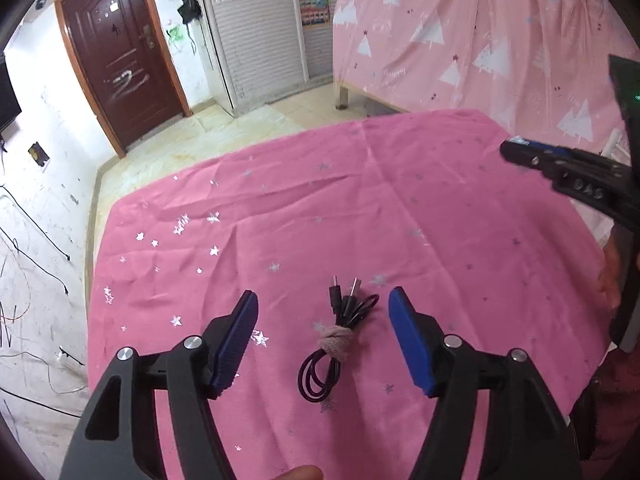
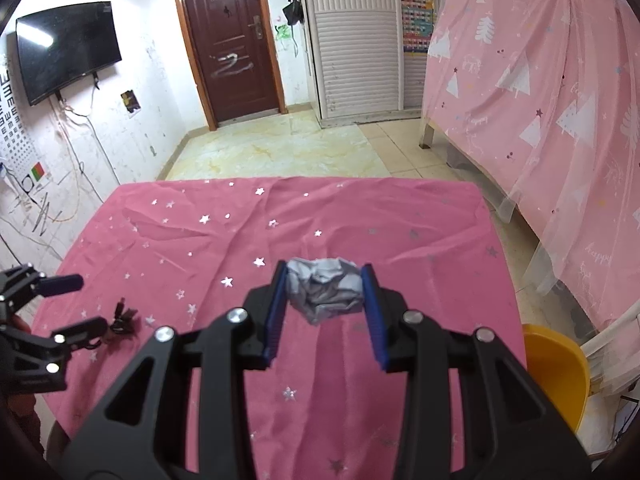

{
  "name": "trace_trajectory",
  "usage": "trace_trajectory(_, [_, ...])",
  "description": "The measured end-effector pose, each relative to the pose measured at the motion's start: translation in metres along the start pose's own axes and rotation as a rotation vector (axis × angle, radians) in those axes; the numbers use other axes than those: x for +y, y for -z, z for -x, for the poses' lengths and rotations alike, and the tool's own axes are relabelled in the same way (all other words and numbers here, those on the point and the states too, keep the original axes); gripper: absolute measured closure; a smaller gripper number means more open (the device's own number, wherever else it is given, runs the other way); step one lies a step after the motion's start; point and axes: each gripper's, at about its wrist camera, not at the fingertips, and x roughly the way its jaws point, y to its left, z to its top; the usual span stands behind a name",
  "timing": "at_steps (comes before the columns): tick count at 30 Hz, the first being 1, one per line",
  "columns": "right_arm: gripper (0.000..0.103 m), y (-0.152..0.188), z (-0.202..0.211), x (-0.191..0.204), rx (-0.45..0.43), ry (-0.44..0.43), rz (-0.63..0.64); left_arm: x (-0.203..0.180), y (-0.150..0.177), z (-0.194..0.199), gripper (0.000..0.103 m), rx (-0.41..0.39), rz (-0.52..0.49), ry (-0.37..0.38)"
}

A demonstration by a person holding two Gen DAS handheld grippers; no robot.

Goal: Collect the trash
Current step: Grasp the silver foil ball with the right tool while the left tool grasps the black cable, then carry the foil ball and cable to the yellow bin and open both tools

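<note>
A crumpled grey paper ball (image 2: 326, 290) sits between the blue pads of my right gripper (image 2: 325, 267), which is shut on it above the pink star-print tablecloth (image 2: 200, 240). In the left wrist view that gripper (image 1: 520, 154) comes in from the right edge, over the table's far right. My left gripper (image 1: 323, 292) stands open just above a coiled black cable (image 1: 320, 376) bound with a pinkish tie (image 1: 334, 340). The cable lies on the cloth (image 1: 360, 200) between the pads, and neither pad touches it. The right wrist view shows the left gripper (image 2: 80, 304) and the cable (image 2: 124, 320) at the table's left.
A yellow plastic tub or seat (image 2: 556, 368) stands off the table's right edge. A bed draped in pink tree-print cloth (image 2: 540, 100) fills the right side. Tiled floor (image 2: 280, 148), a brown door (image 2: 228, 40) and a wall screen (image 2: 68, 48) lie beyond the table.
</note>
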Motion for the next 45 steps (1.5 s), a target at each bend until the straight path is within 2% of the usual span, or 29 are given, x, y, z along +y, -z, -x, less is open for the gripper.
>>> trace_trajectory(4, [0.069,0.002,0.001,-0.004,0.002,0.004,-0.001,-0.003,0.002,-0.014,0.042,0.032,-0.003,-0.001])
trace_trajectory(8, [0.069,0.004,0.003,-0.009,0.0,0.012,-0.011,-0.004,0.007,-0.028,0.059,0.063,-0.008,0.012])
trace_trajectory(10, [0.069,0.004,0.003,-0.012,-0.001,0.014,-0.018,-0.006,0.007,-0.029,0.063,0.052,-0.015,0.016])
trace_trajectory(15, [0.069,0.007,0.004,-0.016,-0.004,0.019,-0.031,-0.015,0.008,-0.027,0.084,0.039,-0.036,0.027])
trace_trajectory(21, [0.069,0.011,0.009,-0.029,-0.01,0.031,-0.054,-0.026,0.007,-0.024,0.087,0.022,-0.039,0.028])
trace_trajectory(28, [0.069,0.02,0.024,-0.059,-0.037,0.06,-0.113,-0.047,-0.007,-0.005,0.087,-0.037,-0.057,0.045])
trace_trajectory(34, [0.069,0.033,0.043,-0.096,-0.056,0.1,-0.177,-0.088,-0.024,0.011,0.087,-0.089,-0.104,0.105])
trace_trajectory(45, [0.069,0.07,0.072,-0.162,-0.076,0.171,-0.29,-0.176,-0.05,0.021,0.086,-0.12,-0.182,0.212])
